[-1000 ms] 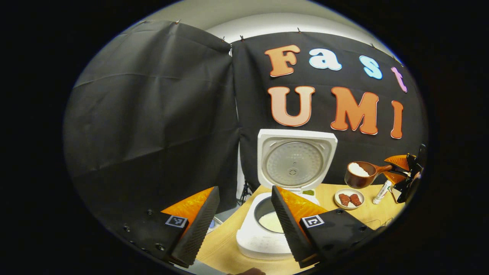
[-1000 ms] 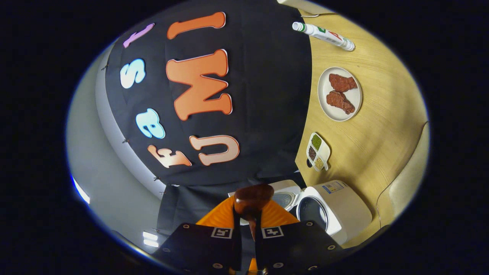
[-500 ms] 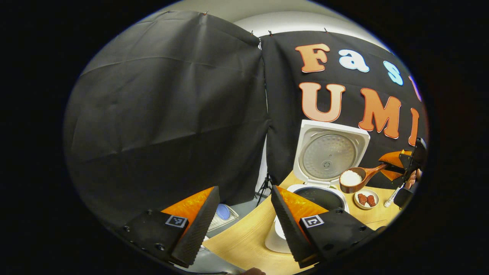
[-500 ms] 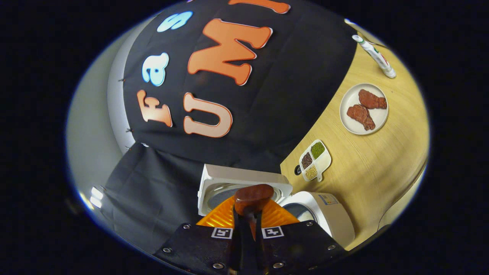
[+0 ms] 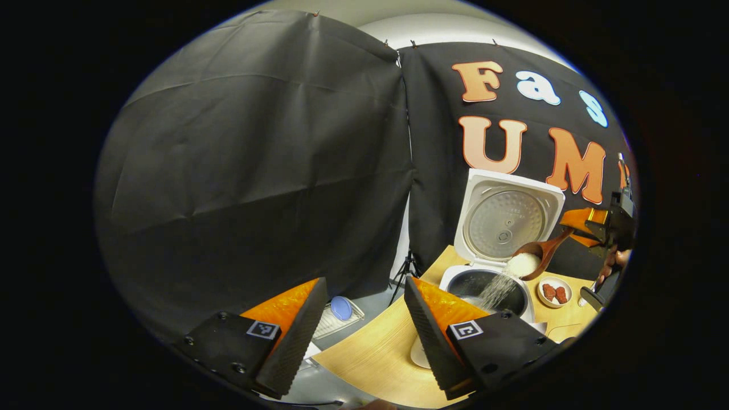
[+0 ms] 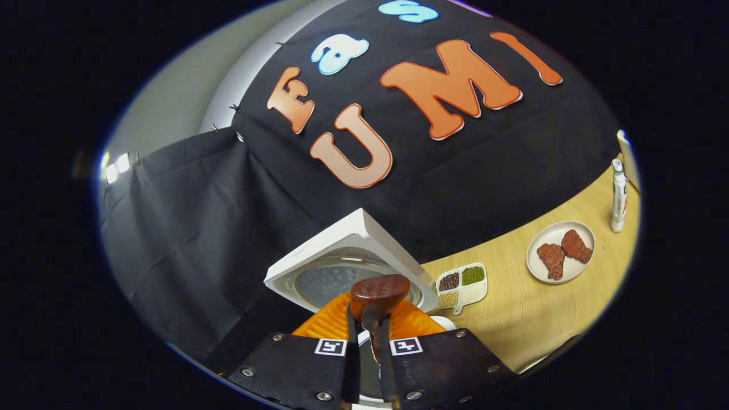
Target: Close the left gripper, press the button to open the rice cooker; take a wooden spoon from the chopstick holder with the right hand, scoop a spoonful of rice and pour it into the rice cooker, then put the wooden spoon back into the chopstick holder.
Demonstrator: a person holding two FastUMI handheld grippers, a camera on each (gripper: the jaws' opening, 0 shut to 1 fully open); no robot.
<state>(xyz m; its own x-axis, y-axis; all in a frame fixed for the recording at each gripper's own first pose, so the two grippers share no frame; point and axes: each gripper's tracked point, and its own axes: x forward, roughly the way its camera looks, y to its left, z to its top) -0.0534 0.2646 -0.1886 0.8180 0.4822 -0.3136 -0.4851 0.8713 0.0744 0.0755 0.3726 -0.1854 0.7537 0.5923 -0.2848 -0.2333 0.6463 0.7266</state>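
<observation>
Over the open rice cooker [image 5: 487,285], the right gripper [image 6: 368,333] clamps the tilted wooden spoon [image 5: 535,253], rice [image 5: 498,287] streaming into the pot. The left gripper [image 5: 364,330] hangs beside the cooker, fingers apart.

The left gripper [image 5: 363,285] has two wedge-shaped fingers [image 5: 296,330] with finely ribbed inner faces. Each finger sits on a flat black plate [image 5: 501,341] that carries a small square black-and-white marker [image 5: 466,329] and round dark screws [image 5: 239,368]. The right gripper [image 6: 370,310] is built the same way: twin black plates [image 6: 290,370], a square marker [image 6: 331,346] at each inner corner, silver-headed screws [image 6: 324,396] along the near edge, and ridged finger sides. Seen at the far right of the left gripper view, it has a boxy black body.
</observation>
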